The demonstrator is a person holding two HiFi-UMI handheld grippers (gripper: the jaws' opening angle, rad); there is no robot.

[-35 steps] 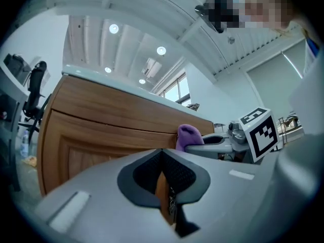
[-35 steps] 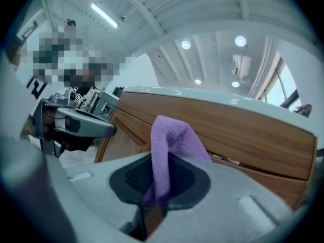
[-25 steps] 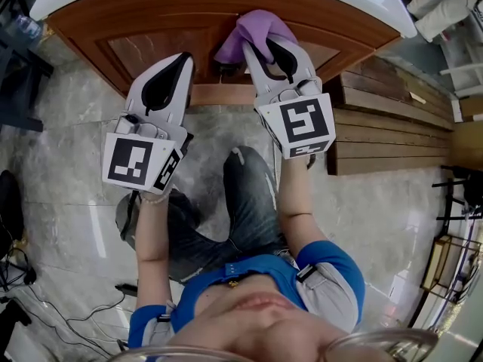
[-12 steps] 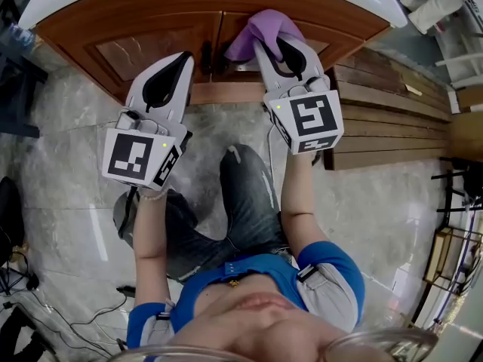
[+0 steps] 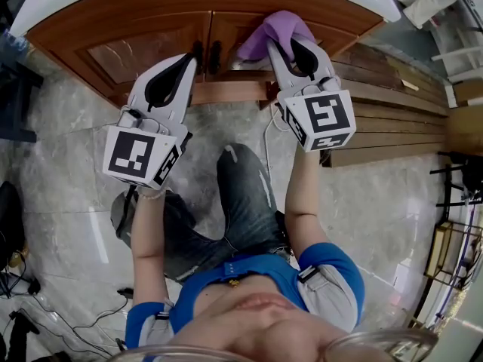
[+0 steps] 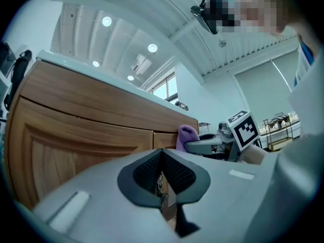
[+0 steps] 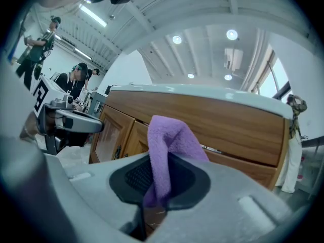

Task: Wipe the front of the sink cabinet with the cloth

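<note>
At cabinet front: purple cloth (image 5: 266, 35) against right door (image 5: 234, 29) of sink cabinet (image 5: 128, 17), prob. touching wood.
R gripper (image 5: 294, 45): jaws clamped on cloth.
L gripper (image 5: 186, 62): jaws together, empty, near door handles (image 5: 205, 56).

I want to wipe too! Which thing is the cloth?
Find the brown wooden sink cabinet. Up by its doors is the right gripper, and pinched in its jaws is the cloth: soft, floppy and purple, while everything nearby is brown or grey.
</note>
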